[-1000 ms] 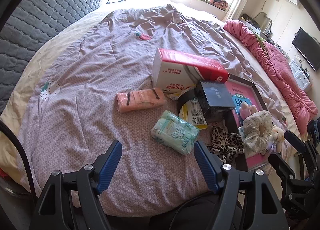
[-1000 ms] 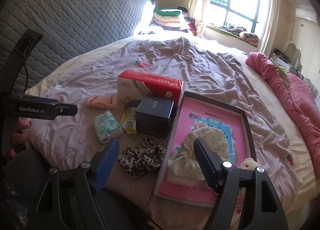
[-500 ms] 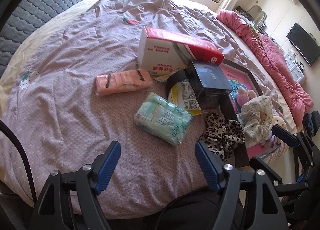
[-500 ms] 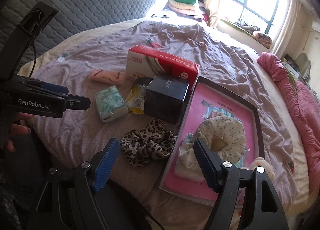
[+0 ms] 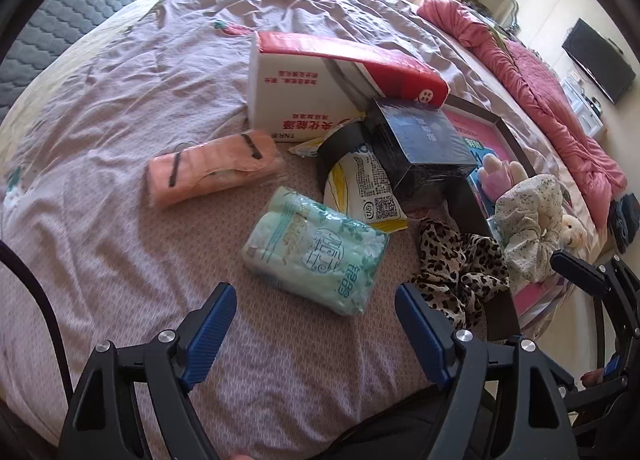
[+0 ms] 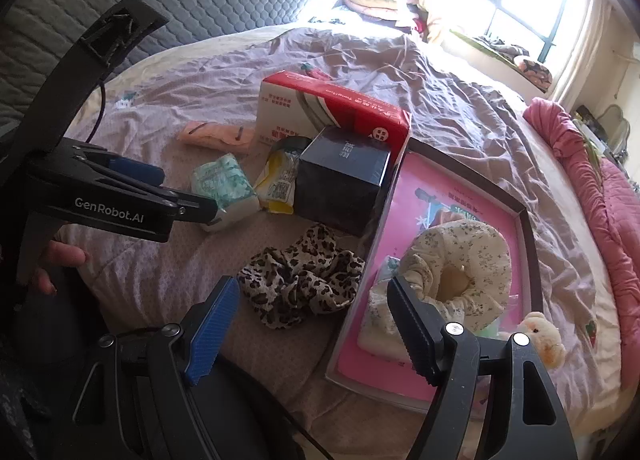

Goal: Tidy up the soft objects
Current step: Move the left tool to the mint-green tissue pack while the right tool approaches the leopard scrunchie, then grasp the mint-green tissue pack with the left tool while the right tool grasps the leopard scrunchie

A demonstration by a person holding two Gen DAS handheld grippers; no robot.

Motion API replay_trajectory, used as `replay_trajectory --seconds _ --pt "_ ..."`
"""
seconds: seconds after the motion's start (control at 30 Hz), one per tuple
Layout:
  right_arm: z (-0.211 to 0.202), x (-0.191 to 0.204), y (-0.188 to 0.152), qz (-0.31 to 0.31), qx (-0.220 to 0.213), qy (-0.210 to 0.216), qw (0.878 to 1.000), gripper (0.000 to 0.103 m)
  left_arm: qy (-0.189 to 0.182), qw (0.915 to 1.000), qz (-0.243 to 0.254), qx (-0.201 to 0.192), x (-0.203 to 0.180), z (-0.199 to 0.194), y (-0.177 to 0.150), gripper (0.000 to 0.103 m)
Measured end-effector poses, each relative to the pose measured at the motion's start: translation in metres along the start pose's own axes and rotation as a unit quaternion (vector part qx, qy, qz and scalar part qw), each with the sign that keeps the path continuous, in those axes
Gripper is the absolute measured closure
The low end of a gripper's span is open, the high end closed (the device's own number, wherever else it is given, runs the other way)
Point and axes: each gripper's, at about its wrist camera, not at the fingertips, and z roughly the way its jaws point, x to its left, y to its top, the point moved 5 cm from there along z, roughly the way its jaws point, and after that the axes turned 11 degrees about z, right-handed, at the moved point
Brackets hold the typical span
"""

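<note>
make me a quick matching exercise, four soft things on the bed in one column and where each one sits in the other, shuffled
Things:
1. leopard scrunchie
2. floral scrunchie
3. green tissue pack
4. pink pack

Places:
A. inside the pink tray
B. on the bedspread, against the tray's outer edge
C. just ahead of the open left tongs
D. beside the red and white box

Pairs: 1-B, 2-A, 3-C, 4-D

Crinkly glossy plastic wraps the mint-green tissue pack (image 5: 316, 250); beside it, the leopard-print cloth scrunchie (image 5: 460, 266) looks soft and matt.
</note>
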Motion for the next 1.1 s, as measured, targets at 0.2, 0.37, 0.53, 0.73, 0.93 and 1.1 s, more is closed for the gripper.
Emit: replay_trajectory --seconds 0.2,0.37,0.53,0.73,0.93,1.1 --pt "0.006 0.002 0.002 -0.004 0.004 0.003 1.0 0.025 0.002 0.9996 0.021 0.018 0.001 0.022 0.005 0.022" --pt "0.02 0.011 0.003 -0.028 0.018 0.006 0.999 0.025 0.004 0.9993 0.027 0.026 0.001 0.037 0.008 0.022" --pt "0.043 0.02 0.0 -0.051 0.043 0.007 0.998 0.025 -0.002 0.9996 0.019 0.02 0.005 0.045 0.011 0.022" --pt "0.068 0.028 -0.002 -0.085 0.06 -0.018 0.994 0.025 -0.012 0.9998 0.017 0.009 0.007 0.047 0.01 0.022" --pt "0.084 0.027 -0.001 -0.096 0.064 -0.042 0.992 0.032 -0.016 0.9998 0.011 0.001 0.013 0.046 0.01 0.023" --pt "0.092 0.012 0.008 -0.052 0.065 -0.034 0.996 0.06 -0.015 0.9999 0.007 -0.002 0.014 0.043 0.01 0.027"
